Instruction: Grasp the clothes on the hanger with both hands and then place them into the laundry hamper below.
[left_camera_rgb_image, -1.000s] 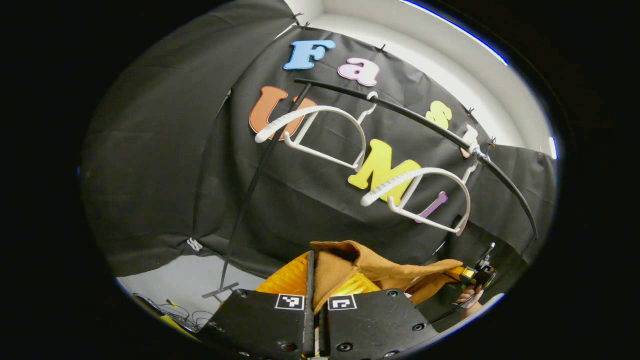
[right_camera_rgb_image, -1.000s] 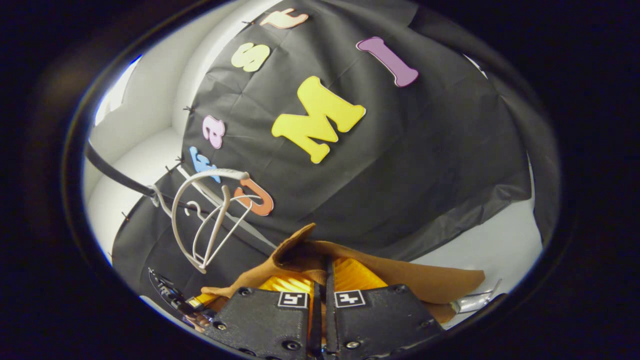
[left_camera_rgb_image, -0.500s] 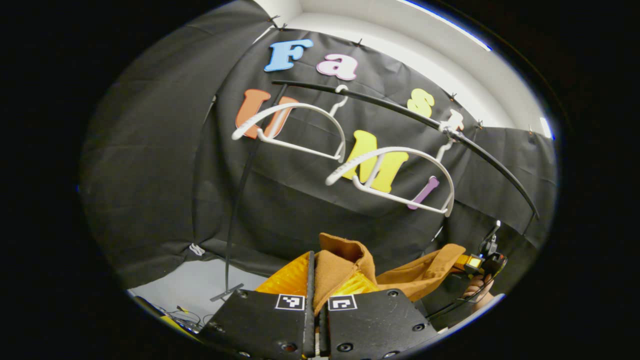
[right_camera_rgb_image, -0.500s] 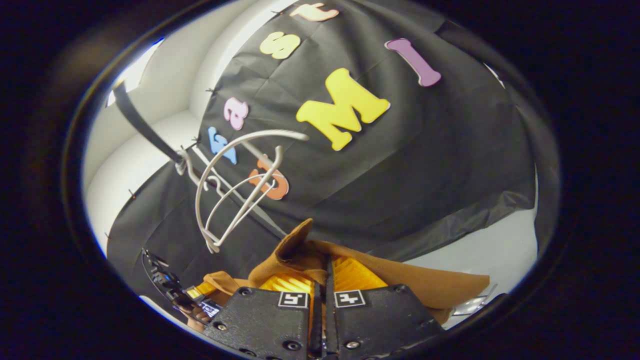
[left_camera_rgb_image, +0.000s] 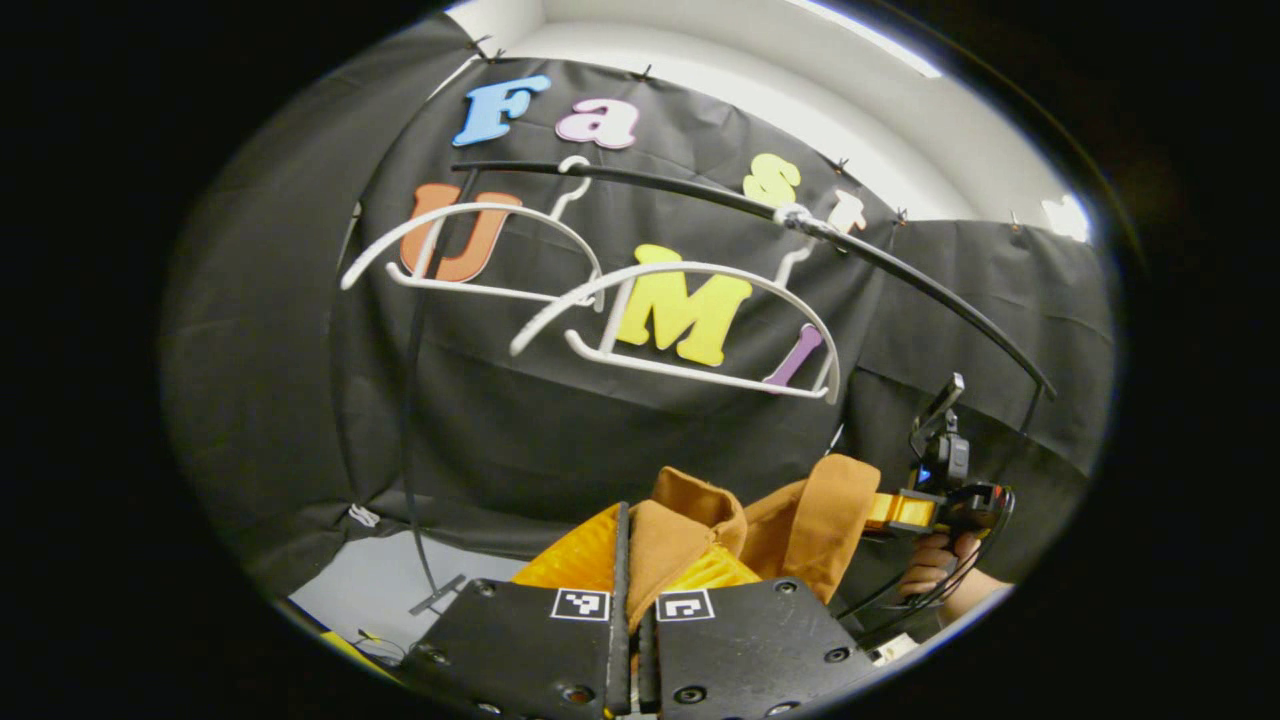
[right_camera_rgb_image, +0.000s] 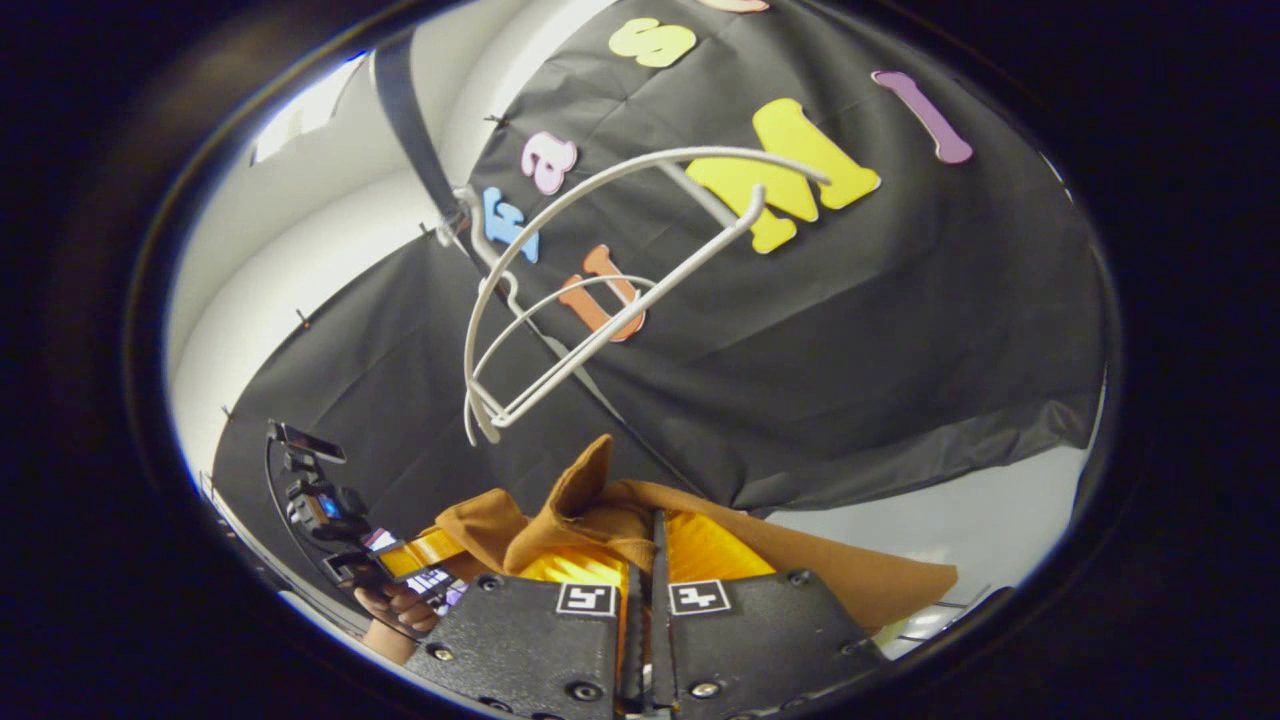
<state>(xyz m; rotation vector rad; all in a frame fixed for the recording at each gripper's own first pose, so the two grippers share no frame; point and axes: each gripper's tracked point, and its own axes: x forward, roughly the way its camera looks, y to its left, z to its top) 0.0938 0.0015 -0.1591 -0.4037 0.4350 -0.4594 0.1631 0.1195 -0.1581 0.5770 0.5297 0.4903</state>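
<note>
A brown garment (left_camera_rgb_image: 825, 510) hangs free of the hangers, stretched and folded between both grippers. In the left gripper view my left gripper (left_camera_rgb_image: 630, 535) is shut on one bunched edge of the cloth. My right gripper (left_camera_rgb_image: 895, 510), held by a hand (left_camera_rgb_image: 930, 580), pinches the other end at the lower right. In the right gripper view my right gripper (right_camera_rgb_image: 655, 540) is shut on the brown garment (right_camera_rgb_image: 850, 580). There my left gripper (right_camera_rgb_image: 420, 555) holds the far end at the lower left. Two bare white hangers (left_camera_rgb_image: 690, 280) (left_camera_rgb_image: 470, 215) hang above on a black rail (left_camera_rgb_image: 900, 275).
The white hangers (right_camera_rgb_image: 600, 200) and the rail (right_camera_rgb_image: 405, 110) sit above and behind the cloth, close to my right gripper. An upright black pole (left_camera_rgb_image: 410, 400) with a foot stands at the left. White floor (left_camera_rgb_image: 380, 580) lies below the black wall cloth.
The two grippers have drawn closer together, and the brown garment folds up more between them. The hangers have swung and now sit nearer and higher in the right gripper view.
</note>
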